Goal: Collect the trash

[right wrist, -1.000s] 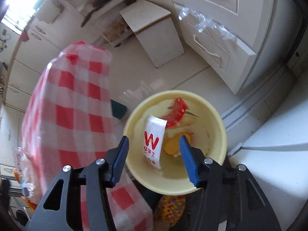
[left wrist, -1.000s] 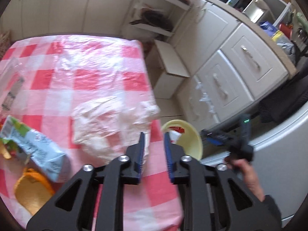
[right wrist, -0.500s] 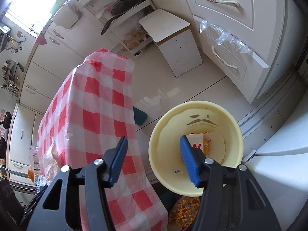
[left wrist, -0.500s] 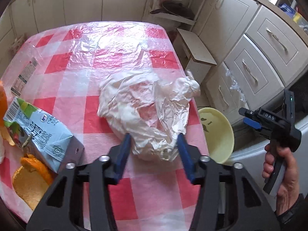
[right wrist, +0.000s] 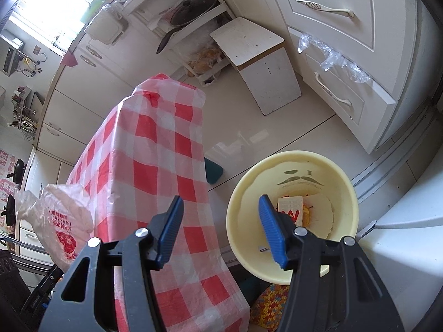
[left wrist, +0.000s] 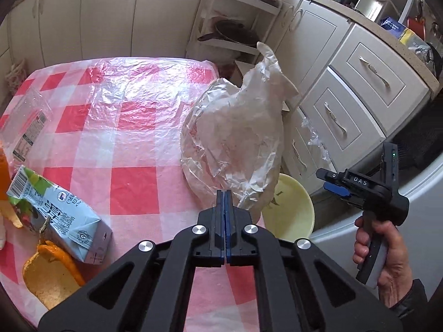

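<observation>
plastic bag (left wrist: 238,138) pinched in left claw (left wrist: 224,193)

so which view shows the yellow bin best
The right wrist view: the yellow bin sits open below the camera, its whole rim and the wrappers inside visible past the right gripper. The left wrist view shows only part of its rim, half hidden behind the plastic bag.

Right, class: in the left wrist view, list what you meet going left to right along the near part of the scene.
orange peel → juice carton → white plastic bag → yellow bin → right gripper
</observation>
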